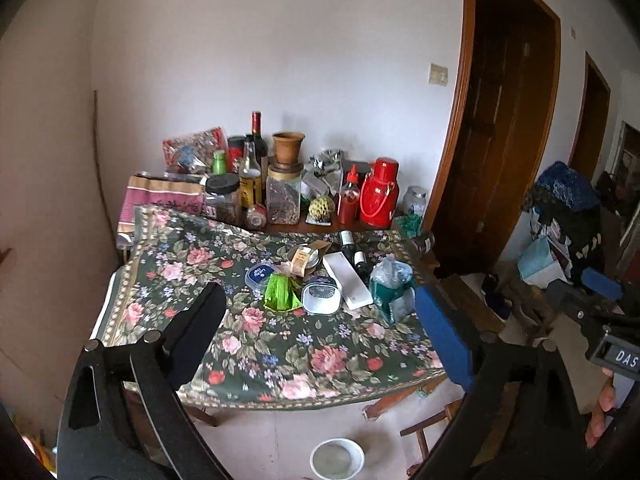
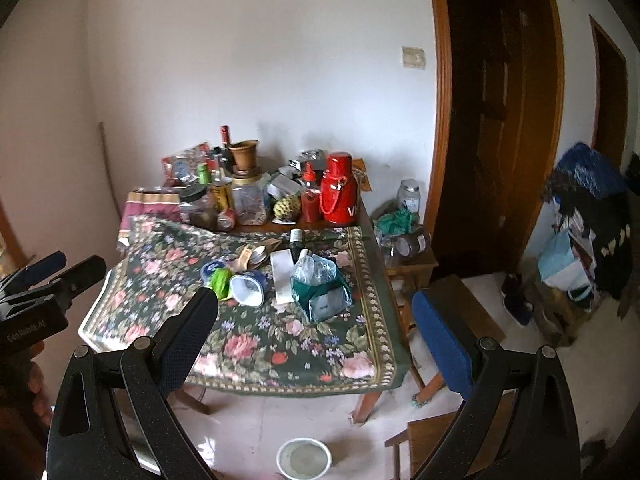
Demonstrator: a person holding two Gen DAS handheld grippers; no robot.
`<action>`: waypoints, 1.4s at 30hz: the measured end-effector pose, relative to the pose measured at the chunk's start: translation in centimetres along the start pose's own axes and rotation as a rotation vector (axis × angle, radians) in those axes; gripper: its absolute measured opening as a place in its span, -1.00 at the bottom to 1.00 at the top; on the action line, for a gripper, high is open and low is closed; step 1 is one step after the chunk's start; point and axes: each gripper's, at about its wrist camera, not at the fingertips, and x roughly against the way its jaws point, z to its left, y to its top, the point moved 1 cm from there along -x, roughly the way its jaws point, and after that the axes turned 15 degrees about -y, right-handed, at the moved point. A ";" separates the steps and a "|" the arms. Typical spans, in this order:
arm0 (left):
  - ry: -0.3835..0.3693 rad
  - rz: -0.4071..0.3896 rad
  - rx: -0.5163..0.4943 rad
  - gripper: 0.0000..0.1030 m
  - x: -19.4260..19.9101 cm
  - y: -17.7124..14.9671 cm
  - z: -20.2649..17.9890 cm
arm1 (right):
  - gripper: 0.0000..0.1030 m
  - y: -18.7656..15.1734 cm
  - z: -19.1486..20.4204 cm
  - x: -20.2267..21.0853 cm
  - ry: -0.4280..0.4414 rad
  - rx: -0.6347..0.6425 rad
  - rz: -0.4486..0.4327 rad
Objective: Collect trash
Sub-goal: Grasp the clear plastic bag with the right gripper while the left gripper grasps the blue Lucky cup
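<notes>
Both grippers hang in the air short of the table, nothing between their fingers. The left gripper (image 1: 320,332) has its jaws spread wide and empty; the right gripper (image 2: 316,332) is just as wide and empty. Ahead of both lies the flowered tablecloth (image 1: 280,344) with the trash bunched in its middle: a green wrapper (image 1: 280,292) nearest the left gripper's dark finger, a white tub (image 1: 321,298) beside it, a long white box (image 1: 347,282), then a crumpled plastic bag (image 2: 320,286) further right. Beyond, against the wall, stands a red flask (image 1: 379,194) among jars. Below the fingers, on the floor, sits a white bowl (image 2: 304,458).
</notes>
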 end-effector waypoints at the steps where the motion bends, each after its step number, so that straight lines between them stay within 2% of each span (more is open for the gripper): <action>1: -0.004 0.009 0.000 0.81 -0.8 0.1 0.6 | 0.88 0.2 0.4 -1.0 -0.015 -0.009 0.017; 4: -0.012 0.060 -0.009 0.78 -3.9 0.2 2.5 | 0.88 0.4 1.2 -3.2 -0.039 -0.018 0.055; 8: -0.013 0.136 0.006 0.78 -7.5 -0.6 4.3 | 0.88 0.0 2.4 -7.4 -0.061 0.004 0.151; 14: -0.046 0.280 0.092 0.76 -14.2 -2.2 7.0 | 0.88 -0.9 3.6 -14.0 -0.059 0.051 0.281; 17: -0.039 0.325 0.122 0.76 -17.1 -3.1 7.6 | 0.88 -1.1 3.5 -17.1 -0.014 0.043 0.351; 19: -0.005 0.347 0.130 0.76 -19.3 -3.5 7.9 | 0.88 -0.9 3.3 -19.1 0.013 0.036 0.380; 26: 0.026 0.422 0.196 0.64 -26.4 -5.1 9.4 | 0.88 1.5 1.7 -27.3 0.121 0.023 0.473; 28: 0.024 0.444 0.210 0.55 -28.3 -5.6 10.0 | 0.88 1.8 1.7 -29.7 0.174 0.028 0.513; 30: 0.034 0.471 0.200 0.37 -30.1 -6.0 10.4 | 0.88 1.7 2.0 -31.6 0.211 0.050 0.550; 32: 0.045 0.475 0.188 0.33 -31.2 -6.0 10.6 | 0.87 1.4 2.3 -33.4 0.226 0.080 0.584; 36: 0.040 0.480 0.166 0.14 -32.9 -5.7 10.7 | 0.74 1.1 2.3 -36.1 0.263 0.104 0.635; 39: 0.024 0.494 0.180 0.01 -34.0 -5.6 10.6 | 0.33 0.9 2.2 -37.7 0.272 0.117 0.670; 40: 0.020 0.499 0.184 -0.05 -34.4 -5.6 10.5 | 0.28 0.9 2.1 -38.3 0.267 0.126 0.684; 42: 0.022 0.511 0.194 -0.28 -35.0 -5.7 10.3 | 0.09 0.9 2.1 -39.1 0.289 0.117 0.707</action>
